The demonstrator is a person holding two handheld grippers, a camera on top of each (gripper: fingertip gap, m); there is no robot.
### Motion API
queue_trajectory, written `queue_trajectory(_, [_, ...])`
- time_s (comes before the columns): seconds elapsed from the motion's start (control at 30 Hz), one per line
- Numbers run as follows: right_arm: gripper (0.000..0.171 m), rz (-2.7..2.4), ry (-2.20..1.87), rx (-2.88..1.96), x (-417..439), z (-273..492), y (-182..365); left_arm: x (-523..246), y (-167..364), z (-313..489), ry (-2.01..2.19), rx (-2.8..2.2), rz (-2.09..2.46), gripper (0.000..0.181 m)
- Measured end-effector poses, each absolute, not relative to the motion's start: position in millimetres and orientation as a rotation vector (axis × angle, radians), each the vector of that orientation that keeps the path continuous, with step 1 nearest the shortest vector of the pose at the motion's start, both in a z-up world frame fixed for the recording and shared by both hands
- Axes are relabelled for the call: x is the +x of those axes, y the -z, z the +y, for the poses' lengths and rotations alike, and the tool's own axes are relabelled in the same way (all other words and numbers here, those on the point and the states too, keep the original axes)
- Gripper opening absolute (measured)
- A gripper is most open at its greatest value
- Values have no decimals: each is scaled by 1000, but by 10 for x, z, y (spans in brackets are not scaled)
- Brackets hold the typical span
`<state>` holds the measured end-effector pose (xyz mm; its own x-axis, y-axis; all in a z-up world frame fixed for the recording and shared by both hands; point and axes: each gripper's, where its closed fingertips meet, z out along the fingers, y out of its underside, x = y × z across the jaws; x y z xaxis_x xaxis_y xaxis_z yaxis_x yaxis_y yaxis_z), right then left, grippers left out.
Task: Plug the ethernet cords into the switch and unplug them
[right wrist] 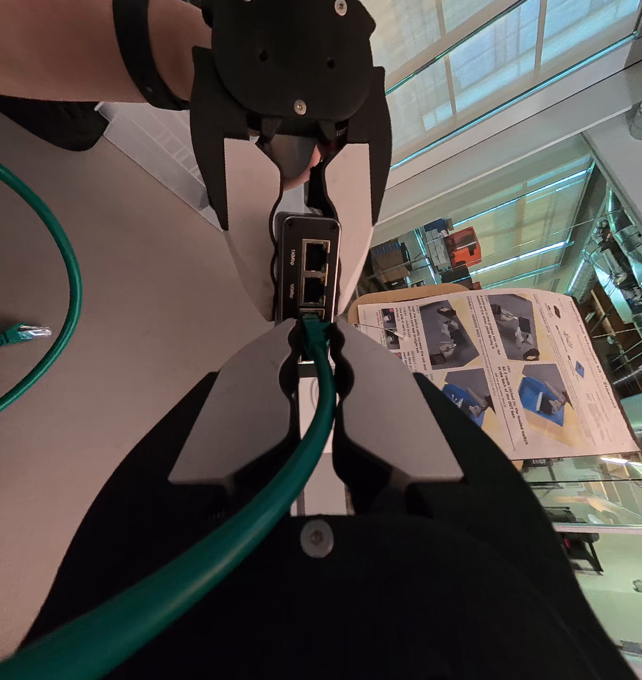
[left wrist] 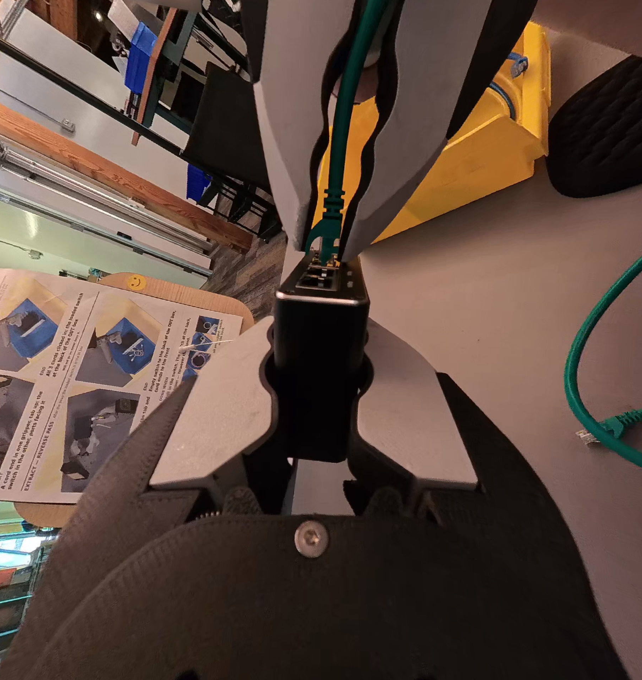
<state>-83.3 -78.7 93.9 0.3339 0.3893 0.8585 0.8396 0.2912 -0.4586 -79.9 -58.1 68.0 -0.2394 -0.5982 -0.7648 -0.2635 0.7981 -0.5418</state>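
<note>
My left gripper (left wrist: 319,323) is shut on the black switch (left wrist: 319,379) and holds it above the grey table, ports facing my right gripper. My right gripper (right wrist: 316,323) is shut on a green ethernet cord (right wrist: 312,412) just behind its plug (right wrist: 314,333). The plug's tip sits in the switch's (right wrist: 286,265) end port; how deep it sits is hidden. Two other ports (right wrist: 314,270) are empty. In the left wrist view the right gripper (left wrist: 325,252) comes down from above with the cord (left wrist: 336,165). A second green cord (left wrist: 573,368) lies loose on the table, plug end free (right wrist: 17,333).
A yellow bin (left wrist: 477,154) and a black pad (left wrist: 614,125) sit on the table beyond the switch. A printed instruction sheet (left wrist: 73,375) lies on a wooden board at the side, also in the right wrist view (right wrist: 514,368). A person's forearm (right wrist: 73,48) holds the left gripper. My two grippers' fingertips are within a few centimetres of each other.
</note>
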Motion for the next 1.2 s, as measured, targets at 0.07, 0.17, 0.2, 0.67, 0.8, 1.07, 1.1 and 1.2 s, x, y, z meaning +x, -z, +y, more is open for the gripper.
queue_trajectory(0.07, [15,-1277,480,-1302,-840,-789,-945,-792,-683,-569,357,-652,1805,38])
queue_trajectory(0.17, [15,-1288,525,-1297,-832,-781,-939,-727,-683,-541,327,-623,1742,40])
queue_trajectory(0.2, [15,-1295,529,-1301,-833,-774,-923,-698,-673,-551,323,-616,1734,40])
queue_trajectory(0.67, [15,-1273,577,-1335,-752,-637,-838,-648,-597,-385,146,-655,1784,39])
queue_trajectory(0.8, [15,-1280,575,-1355,-715,-616,-794,-623,-552,-365,123,-674,1795,39])
queue_trajectory(1.07, [15,-1282,584,-1348,-717,-604,-790,-626,-549,-352,114,-685,1797,39])
queue_trajectory(1.1, [15,-1281,584,-1346,-716,-603,-792,-625,-549,-353,116,-686,1796,39])
queue_trajectory(1.2, [15,-1283,584,-1343,-715,-598,-786,-626,-541,-348,113,-691,1799,39])
